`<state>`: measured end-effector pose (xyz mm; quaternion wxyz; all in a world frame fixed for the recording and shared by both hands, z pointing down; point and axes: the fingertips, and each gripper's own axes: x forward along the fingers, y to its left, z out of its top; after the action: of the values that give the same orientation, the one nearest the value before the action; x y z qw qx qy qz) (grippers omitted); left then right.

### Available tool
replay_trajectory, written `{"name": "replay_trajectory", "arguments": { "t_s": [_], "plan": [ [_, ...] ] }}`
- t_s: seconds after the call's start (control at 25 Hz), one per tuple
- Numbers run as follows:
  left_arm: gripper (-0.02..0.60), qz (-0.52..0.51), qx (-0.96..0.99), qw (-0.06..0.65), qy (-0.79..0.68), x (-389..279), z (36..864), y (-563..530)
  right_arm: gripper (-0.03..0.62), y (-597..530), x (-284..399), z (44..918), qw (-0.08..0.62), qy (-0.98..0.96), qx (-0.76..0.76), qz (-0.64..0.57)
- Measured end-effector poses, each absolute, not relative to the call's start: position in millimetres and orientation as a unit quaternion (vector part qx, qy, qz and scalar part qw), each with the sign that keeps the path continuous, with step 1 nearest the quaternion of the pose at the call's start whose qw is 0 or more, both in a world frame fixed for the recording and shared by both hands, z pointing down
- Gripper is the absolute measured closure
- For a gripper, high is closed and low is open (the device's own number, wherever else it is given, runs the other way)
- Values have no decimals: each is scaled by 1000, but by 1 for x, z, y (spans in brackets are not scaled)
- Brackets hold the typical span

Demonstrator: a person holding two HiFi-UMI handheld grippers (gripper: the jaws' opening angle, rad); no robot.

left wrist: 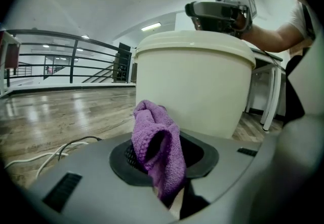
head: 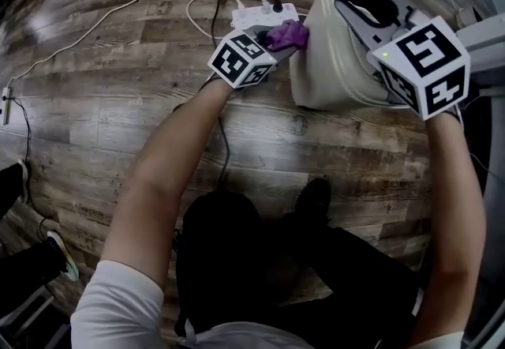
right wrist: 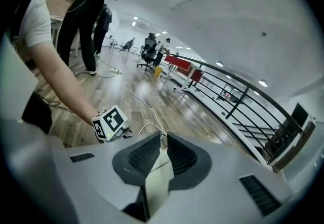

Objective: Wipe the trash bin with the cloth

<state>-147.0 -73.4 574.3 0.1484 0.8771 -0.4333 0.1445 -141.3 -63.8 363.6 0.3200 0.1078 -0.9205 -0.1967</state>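
Note:
A cream trash bin (head: 335, 47) stands on the wooden floor at the upper right of the head view. My left gripper (head: 272, 43) is shut on a purple cloth (head: 286, 36) and holds it against the bin's left side. In the left gripper view the cloth (left wrist: 157, 147) bunches out of the jaws, with the bin's wall (left wrist: 195, 86) right behind it. My right gripper (head: 371, 12) sits on top of the bin. In the right gripper view that gripper (right wrist: 159, 159) is shut on the bin's cream rim (right wrist: 158, 182).
A white power strip (head: 264, 16) with plugged cables lies on the floor just behind the cloth. A long white cable (head: 102, 24) runs off to the left. A white table leg (left wrist: 271, 96) stands right of the bin. A black railing (left wrist: 61, 61) borders the floor.

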Motion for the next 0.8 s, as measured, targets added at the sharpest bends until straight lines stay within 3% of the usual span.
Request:
{"name": "replay_trajectory", "arguments": {
  "t_s": [0.16, 0.4, 0.8],
  "plan": [
    [471, 147, 880, 142, -429, -147, 575, -68, 549, -53, -162, 386, 373, -894, 63, -239],
    [471, 173, 874, 134, -434, -161, 594, -82, 549, -58, -151, 400, 409, -887, 44, -209],
    [471, 191, 878, 109, -425, -166, 591, -139, 549, -59, -149, 397, 392, -901, 35, -181]
  ]
}}
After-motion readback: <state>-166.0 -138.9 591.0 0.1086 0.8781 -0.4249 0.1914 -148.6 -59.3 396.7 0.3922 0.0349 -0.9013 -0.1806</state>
